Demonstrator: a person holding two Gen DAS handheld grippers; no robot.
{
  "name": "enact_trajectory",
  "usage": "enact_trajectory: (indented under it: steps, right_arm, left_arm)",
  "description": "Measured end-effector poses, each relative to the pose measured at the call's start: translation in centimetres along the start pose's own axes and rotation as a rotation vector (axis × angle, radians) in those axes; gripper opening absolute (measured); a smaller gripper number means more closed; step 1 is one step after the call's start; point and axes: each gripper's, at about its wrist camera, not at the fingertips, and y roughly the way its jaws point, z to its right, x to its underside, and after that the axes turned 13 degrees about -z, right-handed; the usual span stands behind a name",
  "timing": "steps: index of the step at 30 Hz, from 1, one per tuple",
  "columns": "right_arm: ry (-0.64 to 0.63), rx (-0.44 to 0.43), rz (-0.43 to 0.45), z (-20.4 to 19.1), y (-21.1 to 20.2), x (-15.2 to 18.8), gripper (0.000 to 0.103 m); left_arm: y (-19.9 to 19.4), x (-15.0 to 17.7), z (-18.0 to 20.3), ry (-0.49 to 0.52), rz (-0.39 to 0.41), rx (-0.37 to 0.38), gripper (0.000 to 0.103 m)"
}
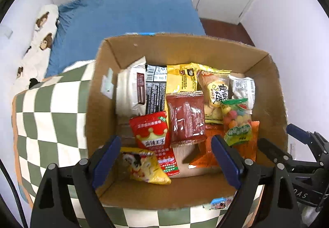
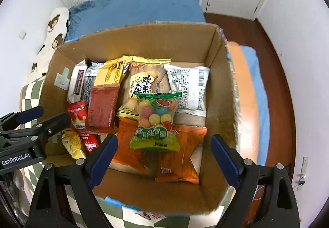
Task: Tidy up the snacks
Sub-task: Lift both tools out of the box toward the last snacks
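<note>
Right wrist view: box (image 2: 144, 43) of snacks below both claws, packets lying flat and overlapping.
Candy bag (image 2: 157, 123): topmost, green header, round coloured sweets inside; rests on the orange packets (image 2: 178, 158) at the near side.
Handling, judged: light, crinkly film, lumpy and loose inside; likely slippery on the flat. Best hold looks like the sealed top or bottom edge, not the bulging middle.
Other packets: dark red pouch (image 2: 102, 108), red crown packet (image 2: 79, 115), small yellow packet (image 2: 73, 143), biscuit bag (image 2: 141, 86), white packet (image 2: 189, 88), yellow and black-and-white ones stood against the far wall. All soft, thin; biscuits probably fragile under squeeze.
Right claw (image 2: 163, 158): fingers spread wide, holding nothing; hangs over the near box edge with the candy bag and orange packets between and just beyond the tips.
Left claw (image 1: 165, 156): also spread and empty; the red crown packet and small yellow packet (image 1: 147, 168) lie near its left finger, orange packet near the right one.
Claws to each other: side by side, each visible at the edge of the other's view.
Box seat: on a green-and-white checked cloth (image 1: 51, 115); whether a surface lies under it I cannot tell.
Beyond: bed with blue sheet (image 1: 127, 14), bear-print pillow (image 1: 41, 39), white wall, door.
</note>
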Motion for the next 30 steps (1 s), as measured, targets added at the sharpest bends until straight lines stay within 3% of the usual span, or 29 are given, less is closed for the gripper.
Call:
enact_trajectory:
  steps: [11,18,30]
  right_arm:
    - [0.012,0.019,0.181,-1.2,-5.8,6.9,0.094]
    - [0.02,0.034,0.271,-1.8,-8.3,11.1,0.094]
    - [0.038,-0.029,0.346,-2.8,-11.6,16.1,0.094]
  left_arm:
    - [-5.2,6.5,0.1,0.039,0.192,-0.052,0.09]
    - [-7.5,10.0,0.7,0.055,0.258,-0.052,0.09]
    - [-10.3,14.3,1.3,0.064,0.342,-0.041,0.09]
